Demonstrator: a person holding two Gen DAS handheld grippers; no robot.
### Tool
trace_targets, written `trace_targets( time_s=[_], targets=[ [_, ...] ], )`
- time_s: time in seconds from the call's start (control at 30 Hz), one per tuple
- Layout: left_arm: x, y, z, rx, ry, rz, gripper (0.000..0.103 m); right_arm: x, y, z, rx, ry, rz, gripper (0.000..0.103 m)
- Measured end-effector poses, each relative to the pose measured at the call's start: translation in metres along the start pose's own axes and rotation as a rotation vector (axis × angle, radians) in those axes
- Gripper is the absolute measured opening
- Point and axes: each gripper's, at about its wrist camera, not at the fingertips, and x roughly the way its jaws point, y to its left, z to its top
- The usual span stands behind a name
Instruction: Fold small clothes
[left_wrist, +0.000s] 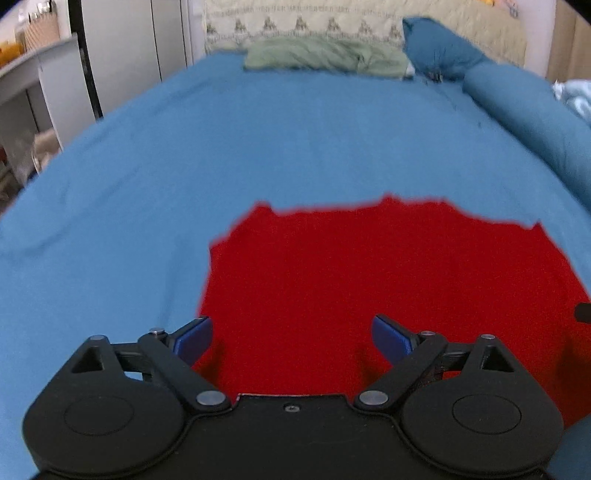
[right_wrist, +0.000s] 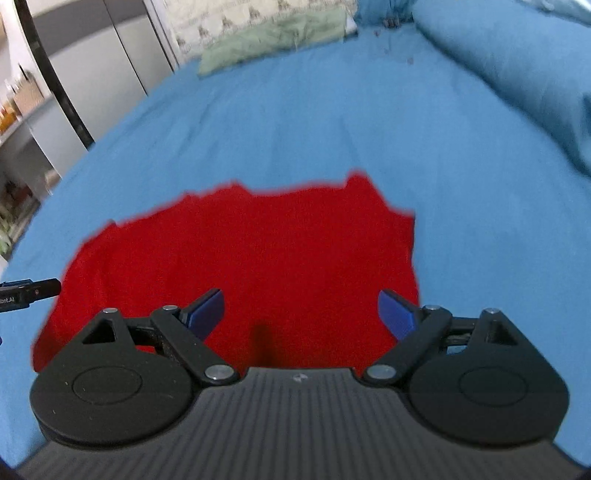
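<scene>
Both pairs of blue-padded fingers stand spread wide with nothing between them: the left gripper over the near left part of a red garment, the right gripper over its near right part. Whether any pad touches the cloth cannot be told. Only the right wrist view shows the garment's left edge in full, with the dark tip of the left gripper poking in just beside it; only the left wrist view shows the garment's right side running towards the frame edge. The garment lies flat, its long axis running left to right, its ragged far edge pointing towards the head of the bed. It rests on a blue bedsheet, near the foot. Beyond the garment, at the head, lie a green pillow and a blue pillow. To the garment's right runs a long blue bolster. To its left, past the bed, stand grey cupboard doors and a shelf.
</scene>
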Motion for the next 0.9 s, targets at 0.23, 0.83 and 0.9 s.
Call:
trace_targets(
  time_s=[0.23,0.83,0.9],
  targets=[
    [0.031,-0.004,-0.024,-0.004,0.113,0.019,0.097,0.024,-0.015,-0.024,0.102,0.040,-0.077,0.103],
    [-0.041,-0.071,0.031,0.112,0.082,-0.018,0.099,-0.030,-0.013,0.024,0.016,0.068,-0.130,0.103],
    [-0.033,-0.088,0.029,0.136,0.101,-0.042,0.099,-0.032,-0.018,0.021,0.014,0.086,-0.147,0.103]
  ],
)
